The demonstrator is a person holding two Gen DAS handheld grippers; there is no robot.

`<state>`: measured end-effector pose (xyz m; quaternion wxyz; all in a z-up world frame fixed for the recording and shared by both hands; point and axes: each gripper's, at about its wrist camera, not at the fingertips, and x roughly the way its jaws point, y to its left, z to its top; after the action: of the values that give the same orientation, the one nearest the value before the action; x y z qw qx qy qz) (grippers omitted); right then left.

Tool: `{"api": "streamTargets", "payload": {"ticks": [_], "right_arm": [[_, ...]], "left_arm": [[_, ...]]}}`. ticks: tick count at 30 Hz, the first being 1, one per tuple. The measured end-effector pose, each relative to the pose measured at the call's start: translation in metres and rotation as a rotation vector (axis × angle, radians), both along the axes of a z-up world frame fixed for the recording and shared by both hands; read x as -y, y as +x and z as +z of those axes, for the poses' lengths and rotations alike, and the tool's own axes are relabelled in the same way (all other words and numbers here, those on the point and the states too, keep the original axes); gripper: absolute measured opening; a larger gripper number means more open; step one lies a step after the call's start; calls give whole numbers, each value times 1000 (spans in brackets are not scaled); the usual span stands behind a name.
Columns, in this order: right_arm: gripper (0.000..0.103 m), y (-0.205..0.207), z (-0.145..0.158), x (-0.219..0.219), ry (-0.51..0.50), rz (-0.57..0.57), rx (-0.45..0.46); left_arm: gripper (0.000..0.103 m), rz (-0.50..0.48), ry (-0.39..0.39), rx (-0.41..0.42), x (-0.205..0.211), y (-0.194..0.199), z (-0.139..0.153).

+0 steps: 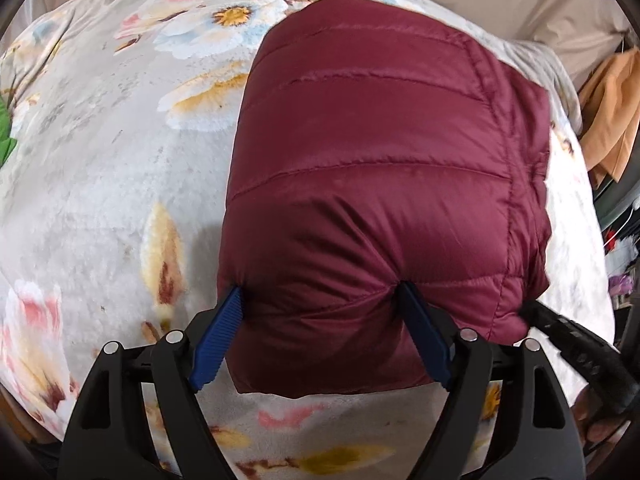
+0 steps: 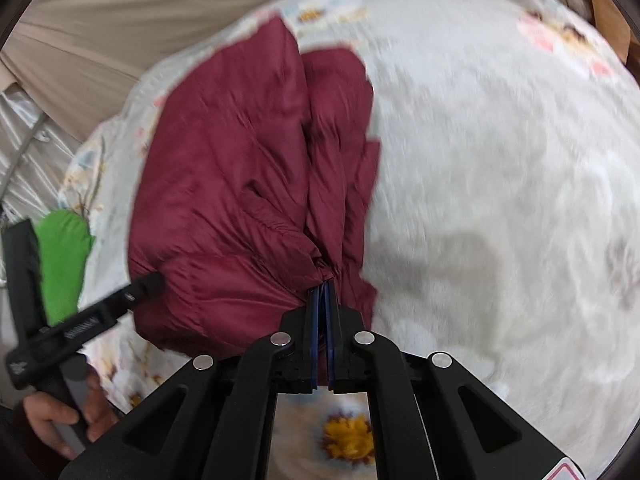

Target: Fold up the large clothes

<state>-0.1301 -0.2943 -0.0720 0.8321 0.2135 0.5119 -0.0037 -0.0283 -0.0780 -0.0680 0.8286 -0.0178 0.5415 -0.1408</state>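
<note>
A maroon quilted puffer jacket [image 1: 380, 168] lies folded into a thick block on a floral blanket [image 1: 100, 184]. My left gripper [image 1: 320, 292] is open, its blue pads [image 1: 224, 336] wide apart around the jacket's near edge, which bulges between them. My right gripper shows at the lower right of the left wrist view [image 1: 528, 314], at the jacket's near right corner. In the right wrist view the right gripper [image 2: 323, 284] is shut on a bunched edge of the jacket [image 2: 224, 184]. The left gripper [image 2: 154, 280] touches the jacket's left side there.
The floral blanket [image 2: 500, 160] covers the whole bed. A green cloth [image 2: 62, 264] lies at the blanket's left edge, also in the left wrist view [image 1: 6, 136]. Orange clothing [image 1: 612, 120] hangs at the right. A beige curtain [image 2: 120, 20] is behind.
</note>
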Motion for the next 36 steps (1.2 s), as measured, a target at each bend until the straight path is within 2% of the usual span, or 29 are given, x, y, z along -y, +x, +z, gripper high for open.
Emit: {"api": "streamTargets", "payload": {"ticks": [5,10,12,14,15,16,18,21,22,23,25,27,28,31,32,34,36], "right_arm": [[2,5,-32,-5,-7,20,-48],[0,8,-30,3,35,11,-63],[4,-2,-11,10,53,-51,-41],[14,-15,19,12,43,-79,24],[14,-19,34,10,21,-75,61],[14,-20,52,5,2,-57,103],[14,-13,68,-3,8,-23,143],[14,10,77,-22,-5,37,181],[13,19,77,-28,-16,56,178],[7,32,72,-36,-39,84,168],[7,46,64,-40,-78,111,156],[0,59,45,-30,-119,101,88],[0,61,27,-20,-124,76,49],[0,56,-10,-5,-44,54,-3],[0,55,-14,-4,-37,50,-14],[0,54,-8,-4,-40,40,-35],[0,51,18,1,-21,-3,-5]], "left_arm": [[86,-30,67,19,10,-4,-11],[87,-27,73,18,9,-1,-13],[69,-13,29,-8,0,-1,2],[68,-2,-57,24,-10,-4,30],[69,4,-76,58,-13,-6,42],[69,7,-79,102,-13,-4,56],[69,5,-73,135,-9,4,65],[69,15,-45,109,0,19,52],[69,18,-34,92,3,23,45],[69,14,-15,64,7,29,35],[72,13,6,54,8,34,23],[76,14,20,45,8,35,16],[77,6,20,36,8,35,12],[84,-20,49,22,15,32,-2],[85,-21,55,24,14,31,-4],[85,-21,55,24,14,31,-4],[85,-17,34,9,12,33,-2]]}}
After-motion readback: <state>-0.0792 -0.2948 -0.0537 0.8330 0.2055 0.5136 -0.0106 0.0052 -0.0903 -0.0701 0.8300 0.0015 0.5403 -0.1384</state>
